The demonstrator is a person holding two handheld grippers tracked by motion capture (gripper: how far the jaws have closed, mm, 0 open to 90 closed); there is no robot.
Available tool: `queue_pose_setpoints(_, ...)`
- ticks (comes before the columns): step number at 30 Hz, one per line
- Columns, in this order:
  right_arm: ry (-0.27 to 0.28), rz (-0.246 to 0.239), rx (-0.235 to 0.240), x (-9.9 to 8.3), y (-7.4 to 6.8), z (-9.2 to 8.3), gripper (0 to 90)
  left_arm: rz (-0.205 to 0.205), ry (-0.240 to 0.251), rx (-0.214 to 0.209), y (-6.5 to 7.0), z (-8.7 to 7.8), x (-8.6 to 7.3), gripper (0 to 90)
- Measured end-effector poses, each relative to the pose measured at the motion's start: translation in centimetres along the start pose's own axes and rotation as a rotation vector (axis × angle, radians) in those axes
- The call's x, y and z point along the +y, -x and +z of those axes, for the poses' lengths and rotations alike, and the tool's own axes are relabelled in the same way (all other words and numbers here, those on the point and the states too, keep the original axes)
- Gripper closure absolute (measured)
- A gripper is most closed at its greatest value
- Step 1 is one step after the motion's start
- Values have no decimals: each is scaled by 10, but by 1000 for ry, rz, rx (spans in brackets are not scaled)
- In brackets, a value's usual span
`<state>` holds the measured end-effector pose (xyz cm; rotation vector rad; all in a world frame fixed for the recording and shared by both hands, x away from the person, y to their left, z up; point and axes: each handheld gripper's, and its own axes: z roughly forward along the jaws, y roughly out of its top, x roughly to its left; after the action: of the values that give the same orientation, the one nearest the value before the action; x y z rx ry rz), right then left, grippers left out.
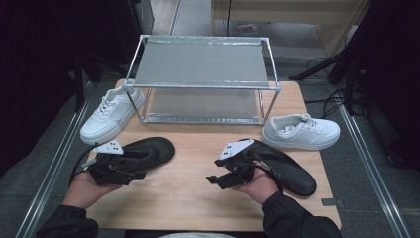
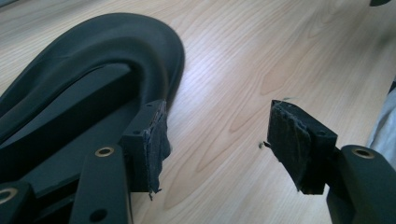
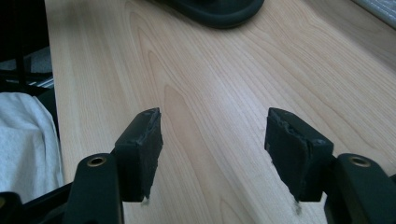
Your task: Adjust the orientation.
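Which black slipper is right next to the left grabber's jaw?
The black slipper on the table's left, in front of the white sneaker. Its rim sits right beside the open left gripper. The other black slipper lies by the right hand.

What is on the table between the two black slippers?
Nothing but bare wooden table lies between the left black slipper and the right black slipper; the right gripper pokes into that gap. The high view shows it.
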<state>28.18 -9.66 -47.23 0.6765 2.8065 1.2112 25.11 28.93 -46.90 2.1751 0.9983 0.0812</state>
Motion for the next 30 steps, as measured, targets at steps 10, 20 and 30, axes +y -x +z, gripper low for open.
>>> queue_pose_setpoints(10, -10, -1, 3, 0, -1, 2, 379, -10, 33, 24, -23, -12, -13, 384)
queue_pose_setpoints(20, -18, -8, 1, -1, -2, 5, 379, -19, -4, 19, -47, -1, -22, 421)
queue_pose_setpoints(30, -16, -3, -12, -4, -3, 2, 379, -5, -62, 1, -56, 17, -24, 577)
